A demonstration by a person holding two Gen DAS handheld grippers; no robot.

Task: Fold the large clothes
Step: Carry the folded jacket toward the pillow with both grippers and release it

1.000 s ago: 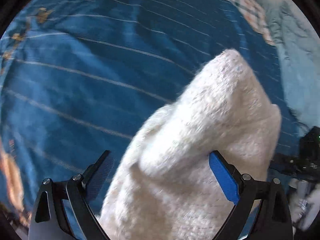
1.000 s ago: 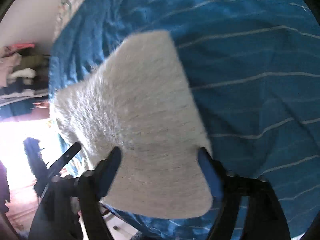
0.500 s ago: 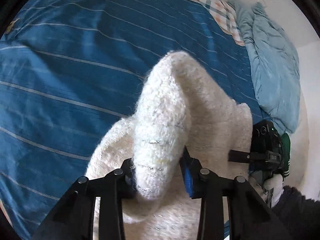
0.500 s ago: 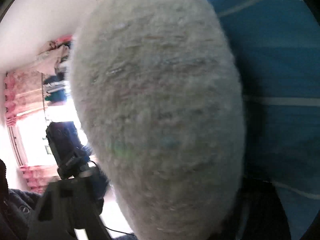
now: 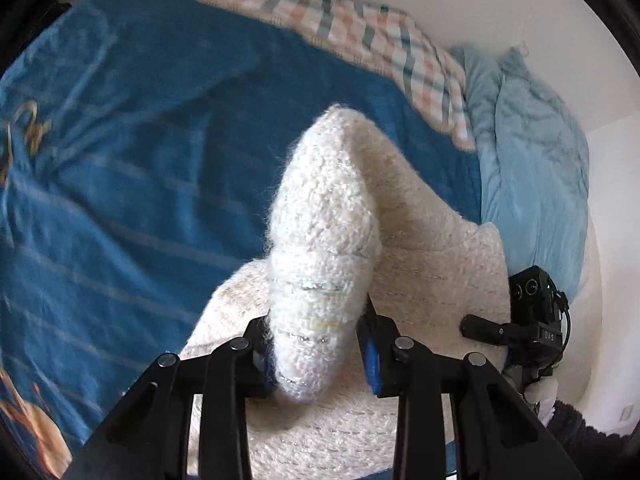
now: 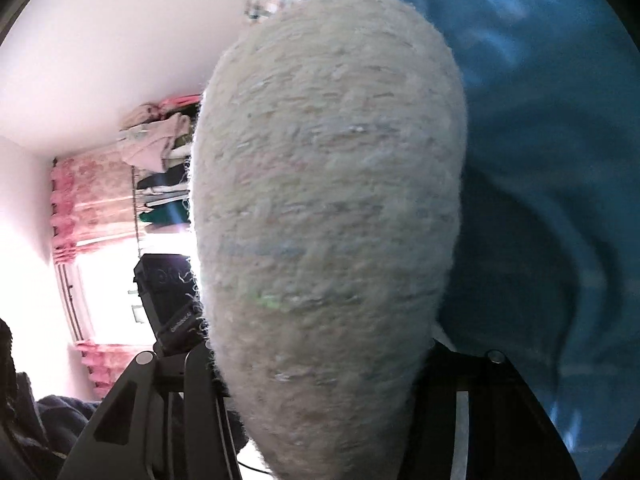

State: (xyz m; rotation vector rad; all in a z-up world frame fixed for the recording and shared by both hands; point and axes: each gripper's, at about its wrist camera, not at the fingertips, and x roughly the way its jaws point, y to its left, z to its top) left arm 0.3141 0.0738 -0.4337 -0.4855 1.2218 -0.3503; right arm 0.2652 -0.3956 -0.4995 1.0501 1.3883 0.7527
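Knitwear fills both wrist views: a thick cream sweater (image 5: 324, 240) bunched into each claw above a blue striped bedspread (image 5: 132, 168). The left gripper (image 5: 320, 356) is clamped on a rolled wad of the sweater, which rises straight ahead of its fingertips like a hump, while the rest of the garment spreads below and to the right of that claw. The right gripper (image 6: 320, 364) has the same sweater (image 6: 328, 208) swelling up right in front of its lens; its jaws have just been closing with the knit between them, and the fabric hides the pads, though the bundle looks pinched at the base, so I judge it gripped too. In the left view the other handheld tool sits just to the right of the sweater's far edge.

As for progress, the fold seems to be at an early or middle stage: two parts of the garment are seized and raised off the bedspread, but nothing is laid over yet and no neat rectangle shows. Still to do, by my reckoning: carry the held edge across, lay it flat, let go, smooth it, then repeat. Beyond the left claw lie a checked pillow (image 5: 360, 28) and a pale blue quilt (image 5: 532, 160); left of the right claw hang pink curtains (image 6: 96, 200).
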